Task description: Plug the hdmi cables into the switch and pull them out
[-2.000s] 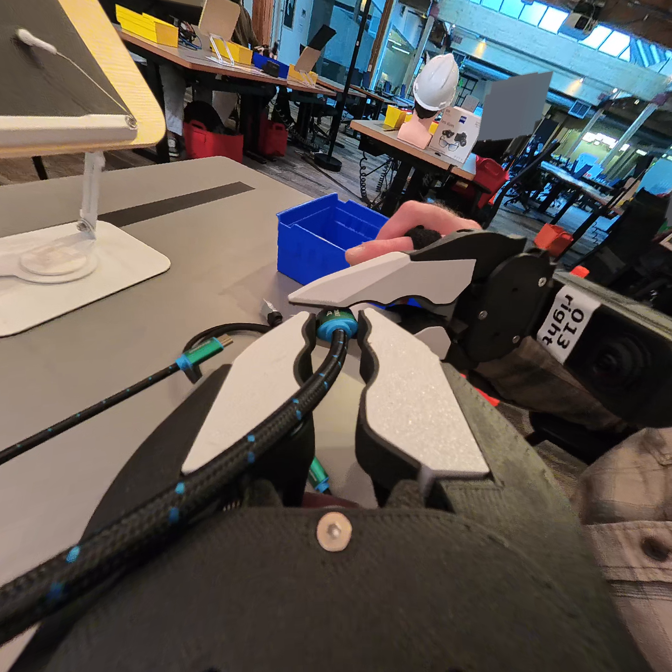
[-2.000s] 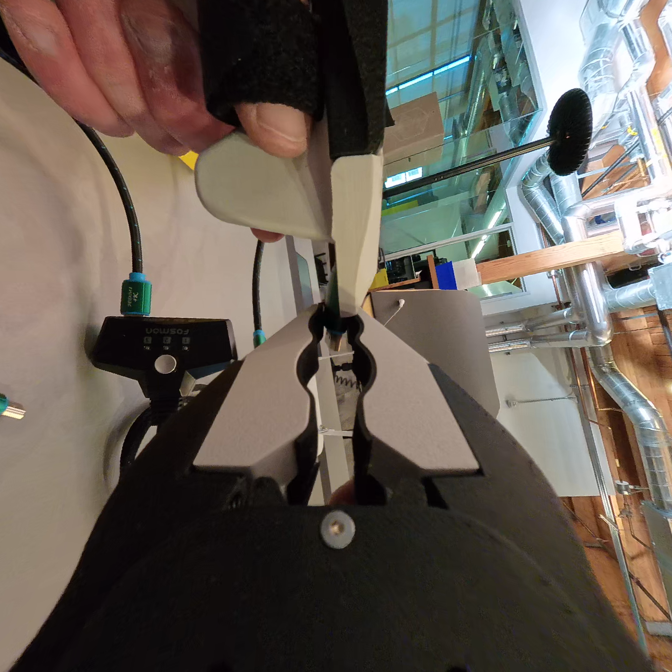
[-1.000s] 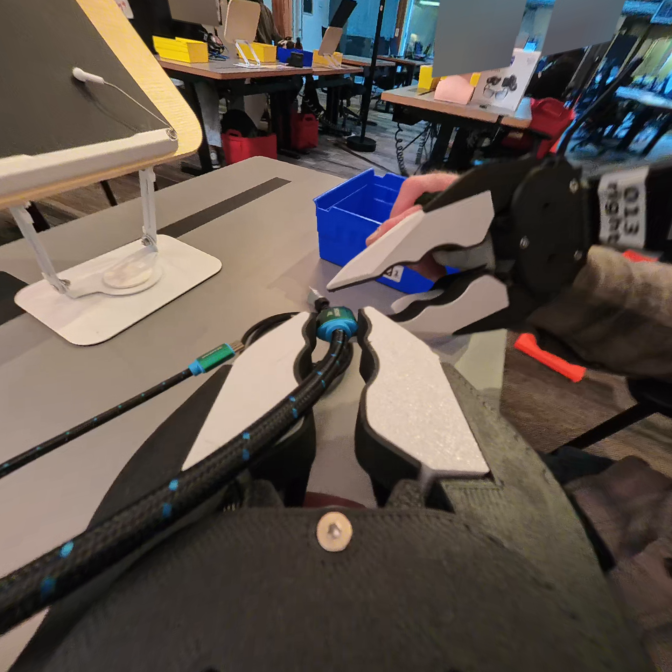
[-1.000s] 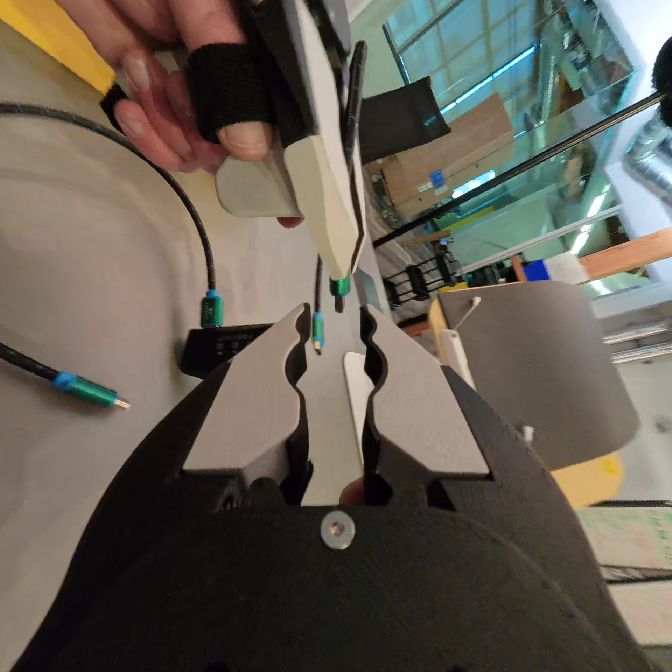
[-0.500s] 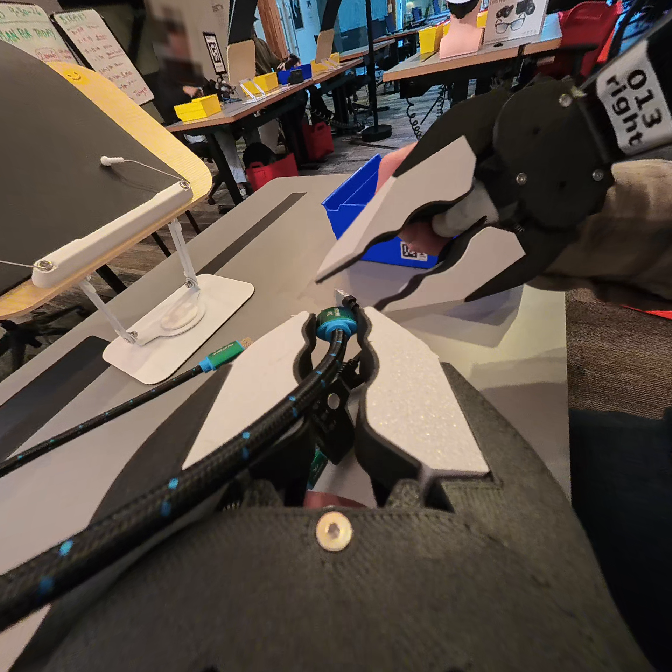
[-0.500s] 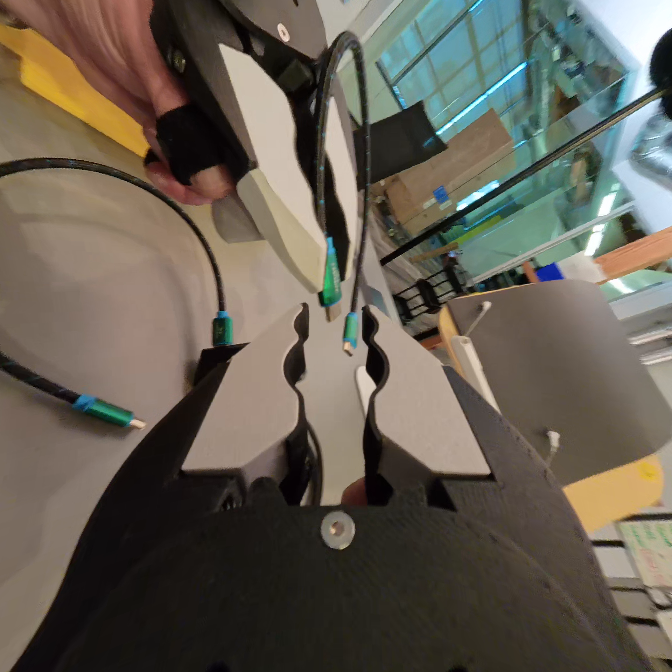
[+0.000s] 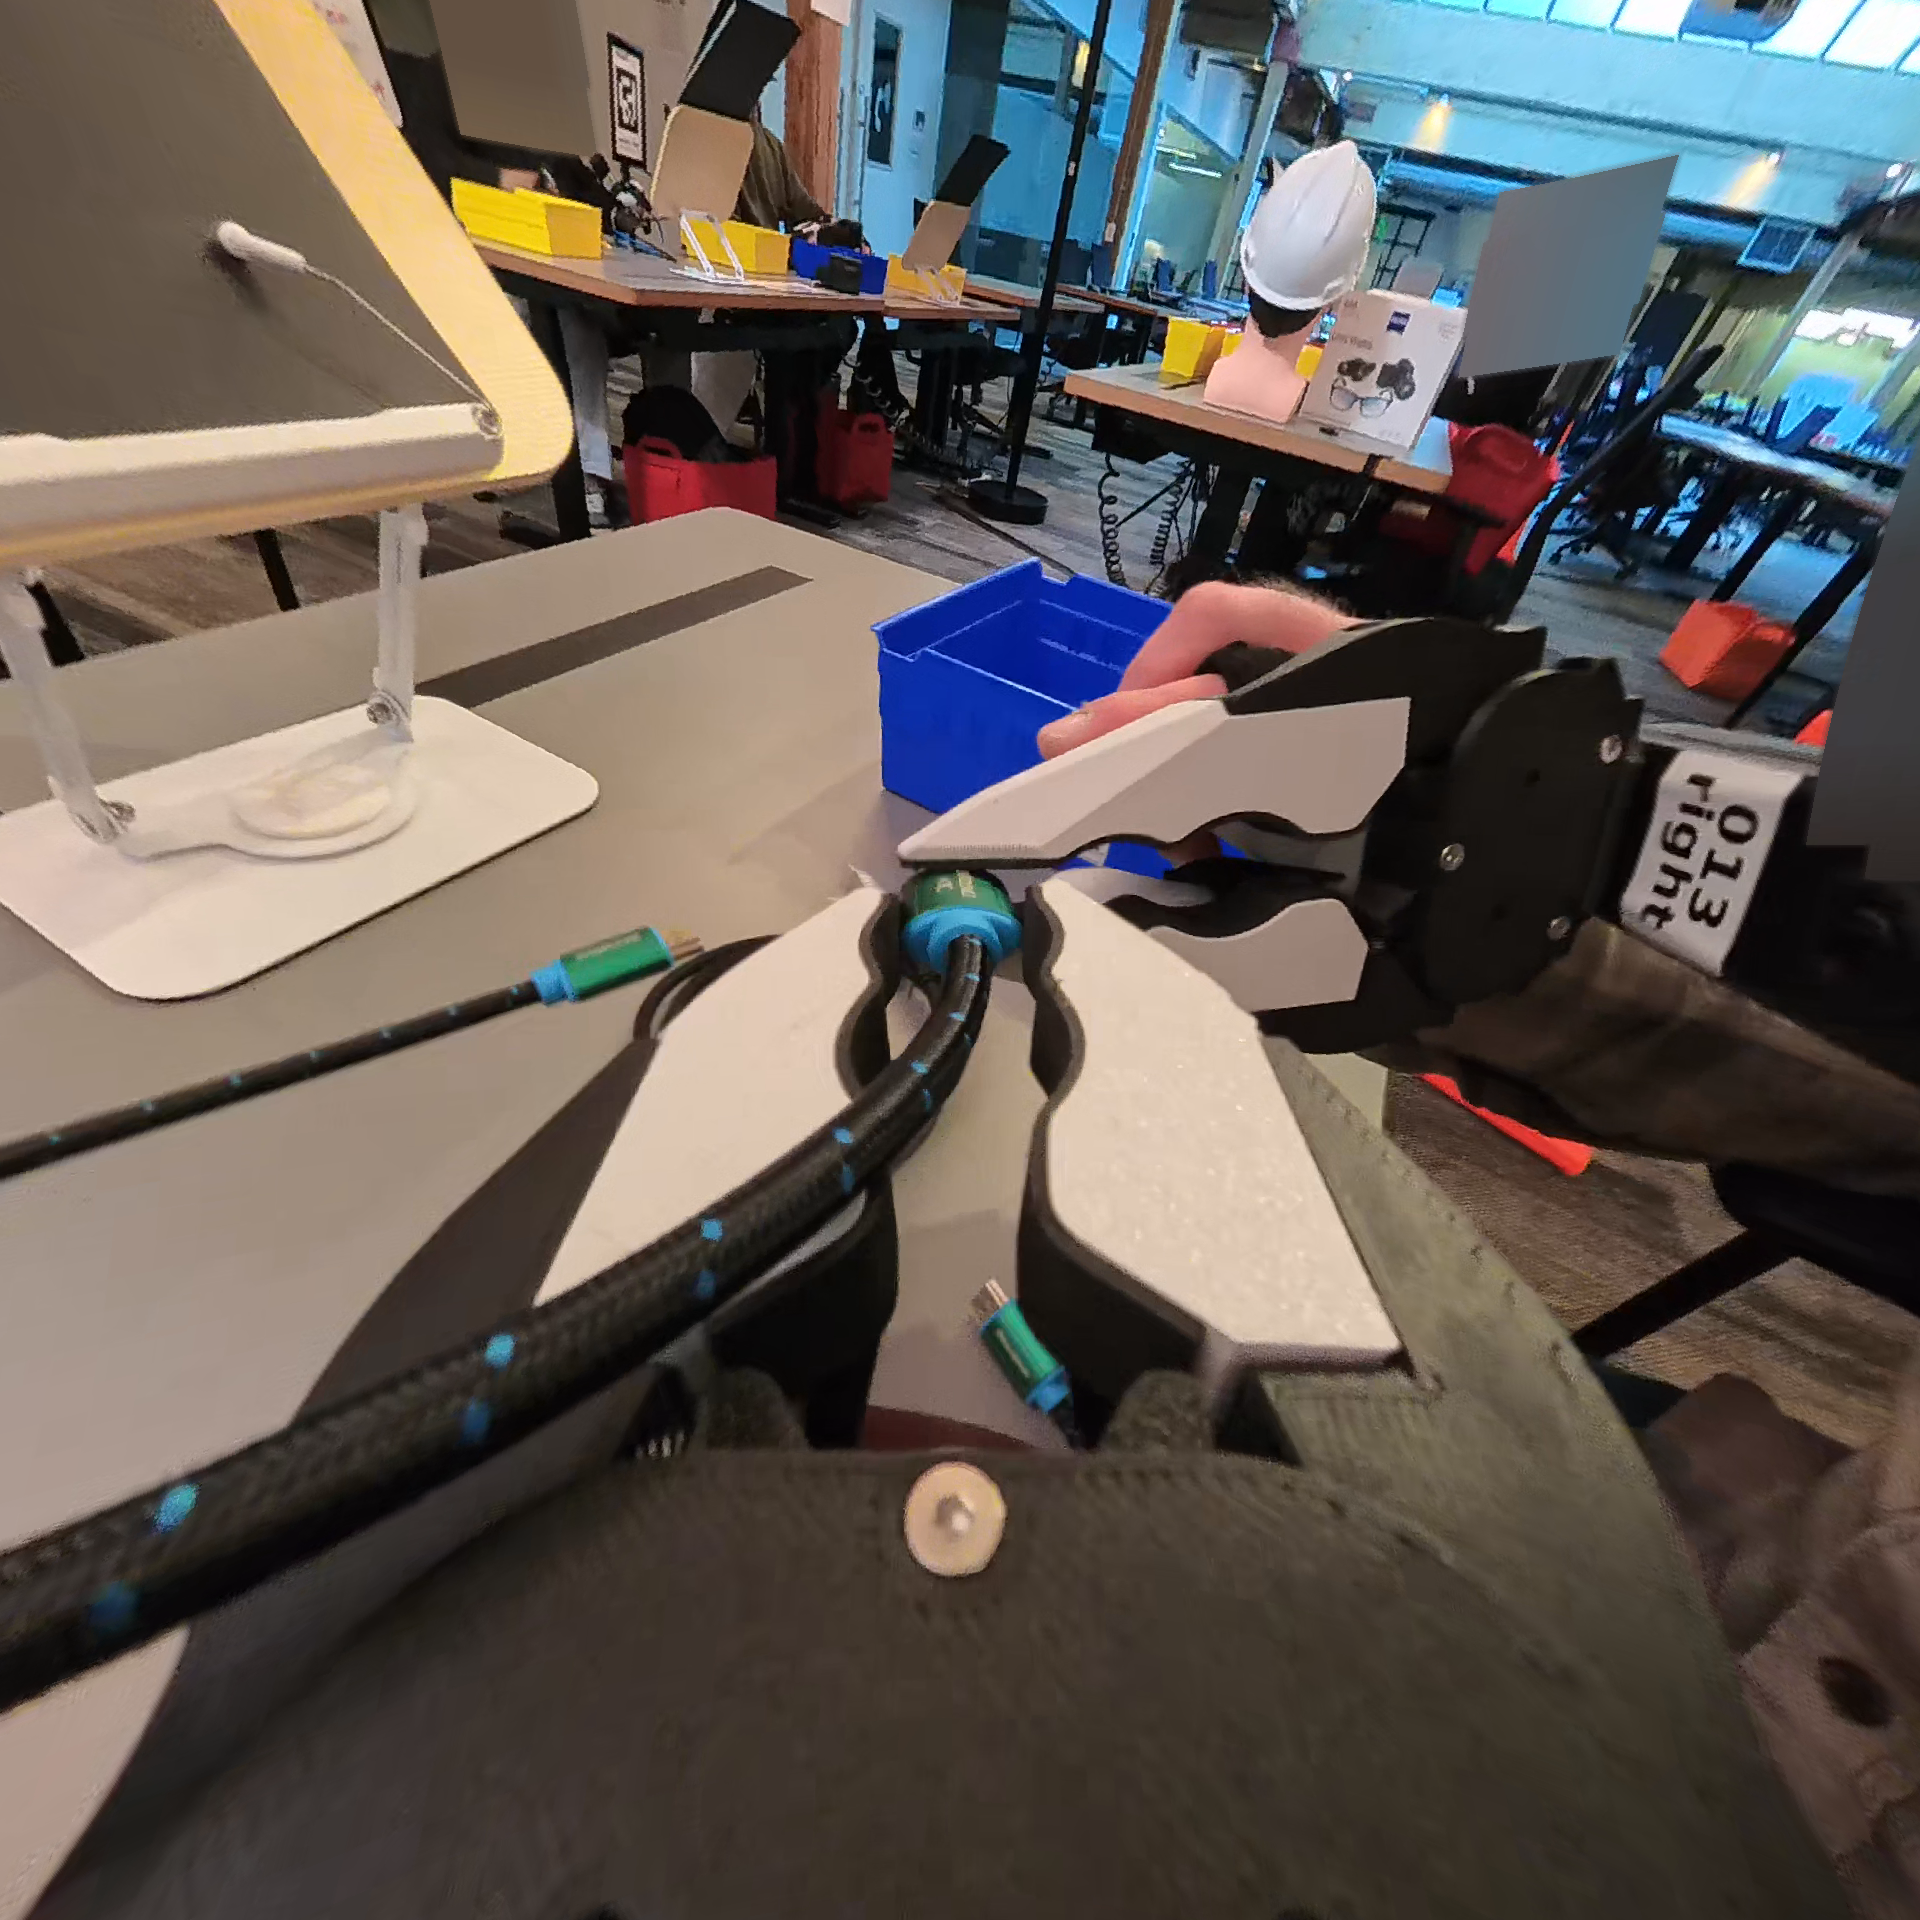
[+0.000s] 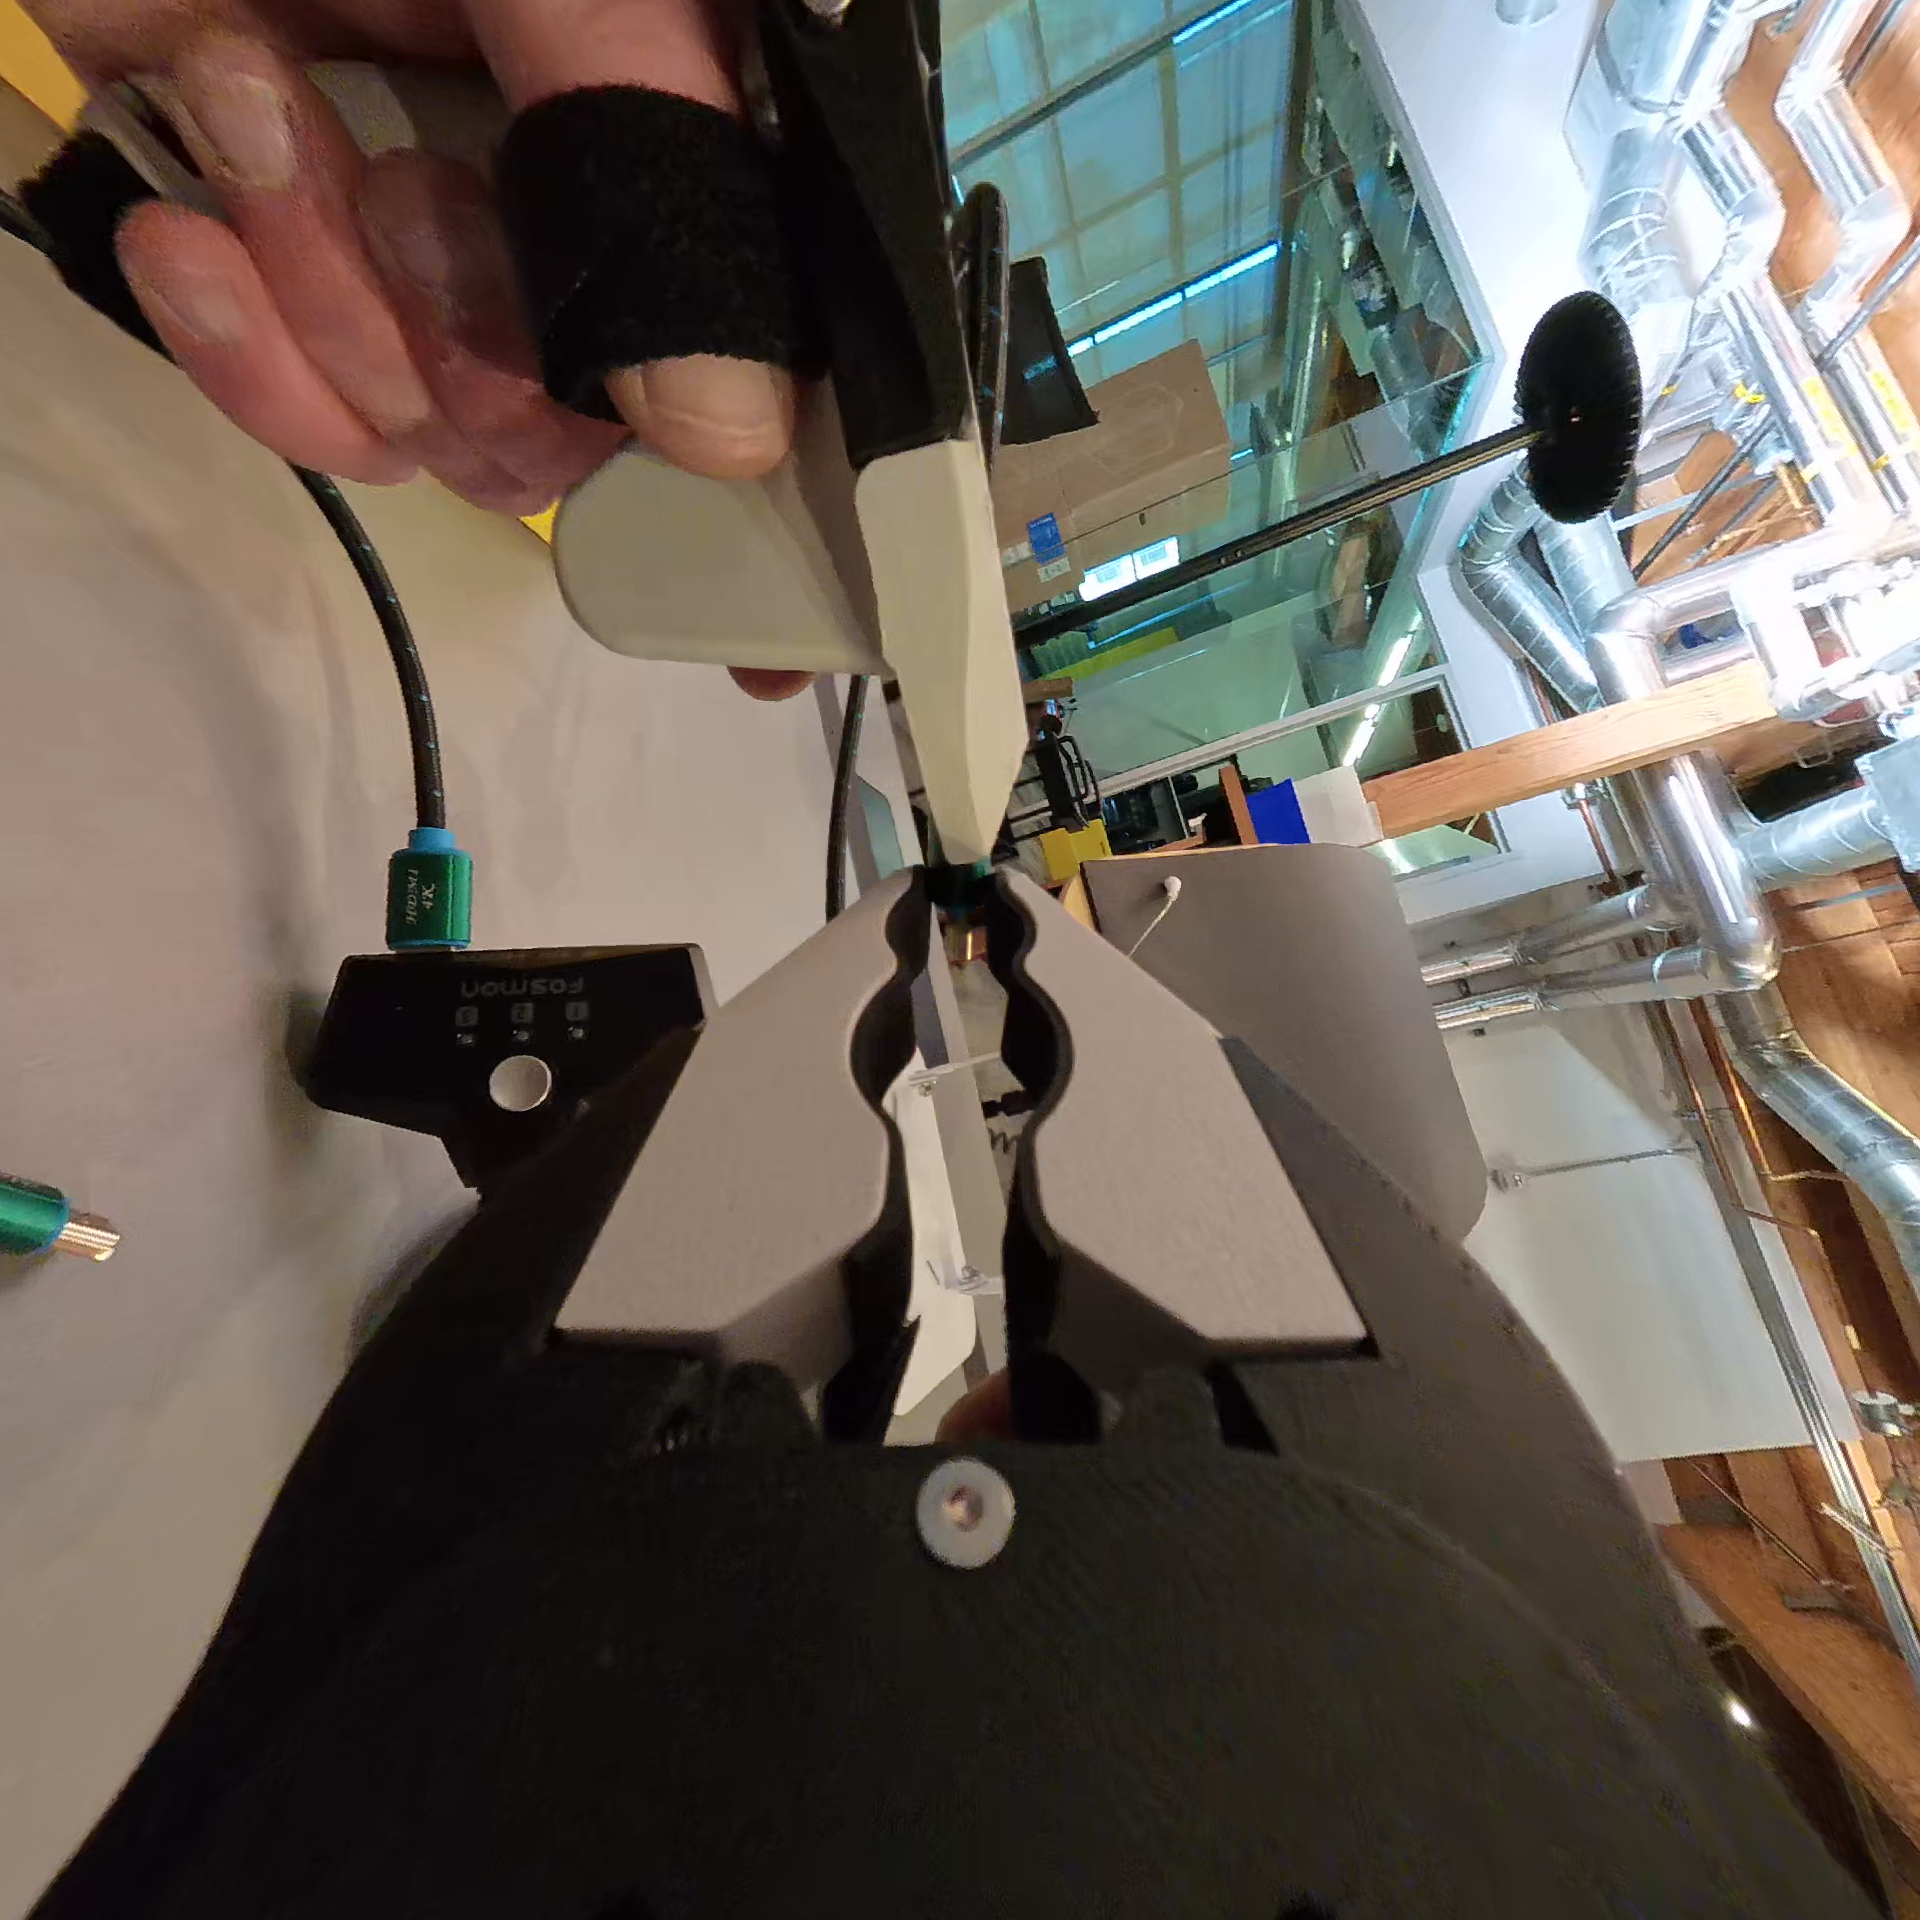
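Left wrist view - grip: the left gripper [image 7: 951, 920], grey fingers on a black body, is clamped on the green metal HDMI plug with a blue collar [image 7: 948, 906]; its thick black braided cable [image 7: 665, 1257] trails back to the near left.
Left wrist view - other tool: the right gripper [image 7: 977, 862] comes in from the right, its fingertips pinched at the front of that same plug.
Left wrist view - strays: a second green plug on a thin braided cable [image 7: 613, 961] lies loose on the grey table [image 7: 312, 1122], left of the grippers; a third green plug [image 7: 1013, 1340] shows near, between the left fingers.
Left wrist view - far: a blue plastic bin [image 7: 997, 675] sits beyond the grippers.
Right wrist view - pose: rolled sideways, the right gripper [image 8: 961, 909] is closed on the plug's tip [image 8: 961, 888], meeting the left gripper's pale fingers [image 8: 935, 644] nose to nose, a bare hand [image 8: 364, 260] behind them.
Right wrist view - switch: the black HDMI switch box [image 8: 509, 1039] lies on the table to the left with one green plug [image 8: 426, 899] already seated.
Risk: both tools hold one short plug, so a sloppy handover could likely twist or drop it, and the stiff cable may tug it off line.
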`<state>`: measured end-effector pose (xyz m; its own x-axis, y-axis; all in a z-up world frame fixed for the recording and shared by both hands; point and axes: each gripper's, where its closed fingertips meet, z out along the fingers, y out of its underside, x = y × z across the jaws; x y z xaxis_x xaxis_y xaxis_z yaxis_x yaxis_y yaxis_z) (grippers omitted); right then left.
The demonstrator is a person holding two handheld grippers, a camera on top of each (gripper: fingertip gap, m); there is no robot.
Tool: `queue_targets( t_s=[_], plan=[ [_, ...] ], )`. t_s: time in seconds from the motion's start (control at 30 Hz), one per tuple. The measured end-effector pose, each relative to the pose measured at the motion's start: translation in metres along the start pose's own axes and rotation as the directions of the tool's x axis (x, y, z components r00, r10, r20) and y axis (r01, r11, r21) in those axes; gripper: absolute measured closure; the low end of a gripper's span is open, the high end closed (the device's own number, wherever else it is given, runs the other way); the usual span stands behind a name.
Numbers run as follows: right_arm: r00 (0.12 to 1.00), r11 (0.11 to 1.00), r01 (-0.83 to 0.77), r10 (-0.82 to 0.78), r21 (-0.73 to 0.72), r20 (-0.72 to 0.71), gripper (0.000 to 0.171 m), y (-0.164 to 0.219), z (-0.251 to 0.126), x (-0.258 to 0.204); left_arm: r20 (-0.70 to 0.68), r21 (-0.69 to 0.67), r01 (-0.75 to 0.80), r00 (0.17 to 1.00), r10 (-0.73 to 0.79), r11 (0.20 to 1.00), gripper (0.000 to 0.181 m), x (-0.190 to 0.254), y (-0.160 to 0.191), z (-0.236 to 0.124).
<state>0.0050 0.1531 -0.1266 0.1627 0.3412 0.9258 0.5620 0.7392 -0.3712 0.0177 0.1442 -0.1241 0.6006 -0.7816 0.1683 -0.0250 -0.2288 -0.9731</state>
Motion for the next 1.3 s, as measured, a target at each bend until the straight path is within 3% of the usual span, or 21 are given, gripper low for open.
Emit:
queue_targets(
  t_s=[0.2, 0.63, 0.83, 0.97, 1.07, 1.13, 1.3],
  plan=[
    [0.999, 1.0, 0.012, -0.013, -0.021, -0.037, 0.163, 0.005, -0.001, 0.005, -0.009, 0.016, 0.08, 0.997, -0.08, 0.997, 0.157, 0.0, -0.001, -0.001],
    [0.999, 1.0, 0.016, -0.017, -0.017, -0.041, 0.163, 0.004, 0.0, 0.004, 0.017, 0.058, 0.089, 0.996, -0.09, 0.994, 0.162, -0.005, -0.001, -0.002],
    [0.988, 0.988, -0.154, 0.154, 0.001, 0.007, 0.153, 0.011, -0.002, 0.009, 0.064, 0.038, 0.04, 0.997, -0.042, 0.998, 0.162, -0.016, 0.001, -0.007],
    [0.96, 0.968, -0.245, 0.249, -0.051, 0.124, 0.149, 0.028, -0.006, -0.002, 0.11, 0.037, 0.016, 0.994, -0.02, 0.999, 0.162, -0.025, -0.002, -0.012],
    [0.92, 0.954, -0.269, 0.295, -0.13, 0.257, 0.138, 0.039, -0.007, -0.028, 0.128, 0.041, 0.016, 0.991, -0.021, 0.999, 0.162, -0.03, -0.002, -0.015],
    [0.903, 0.951, -0.255, 0.299, -0.175, 0.309, 0.123, 0.046, -0.008, -0.043, 0.139, 0.036, 0.015, 0.99, -0.02, 0.999, 0.162, -0.034, -0.001, -0.017],
    [0.872, 0.936, -0.139, 0.27, -0.322, 0.408, 0.093, 0.071, -0.003, -0.084, 0.147, 0.035, 0.021, 0.989, -0.026, 0.999, 0.162, -0.037, 0.001, -0.019]
  ],
)
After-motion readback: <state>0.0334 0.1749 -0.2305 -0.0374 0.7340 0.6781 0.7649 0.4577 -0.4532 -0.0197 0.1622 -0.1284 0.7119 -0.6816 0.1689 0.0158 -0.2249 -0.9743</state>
